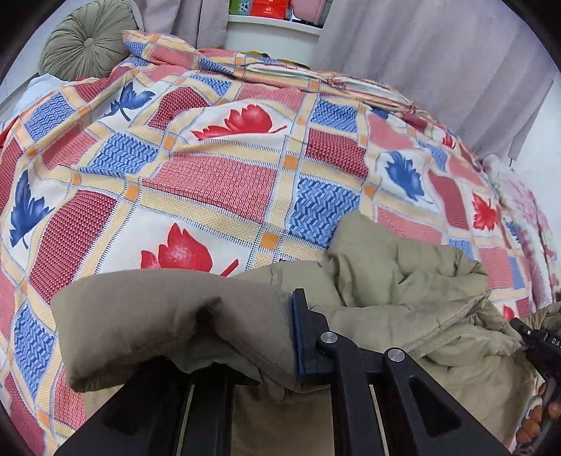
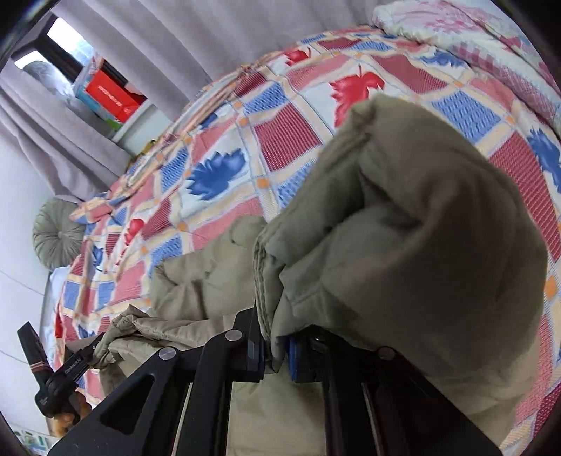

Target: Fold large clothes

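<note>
Item: one padded khaki jacket (image 1: 403,280), bunched at the near edge of a bed, lying on a bedspread (image 1: 217,175) checked in red, blue and cream with leaf prints. Left claw (image 1: 266,336): clamped on a thick fold of the jacket at 6 o'clock in the left wrist view; the blue-padded finger presses the fabric from the right, the other finger is hidden under the cloth. Right claw (image 2: 277,350): clamped on a stitched edge of the same jacket at 6 o'clock in the right wrist view, with a puffy mass of fabric rising toward 1 o'clock. The jacket hangs slack between the two claws. Each claw shows in the other's view: the right at 4 o'clock, the left at 8 o'clock, both gripping cloth. Surroundings: round green cushion (image 1: 87,42) at 11 o'clock; grey curtains (image 1: 438,70) at 1 o'clock; white shelf (image 1: 273,31) with red boxes (image 1: 266,7) at 12 o'clock; pink quilt (image 2: 473,31) at 1 o'clock in the right wrist view.
</note>
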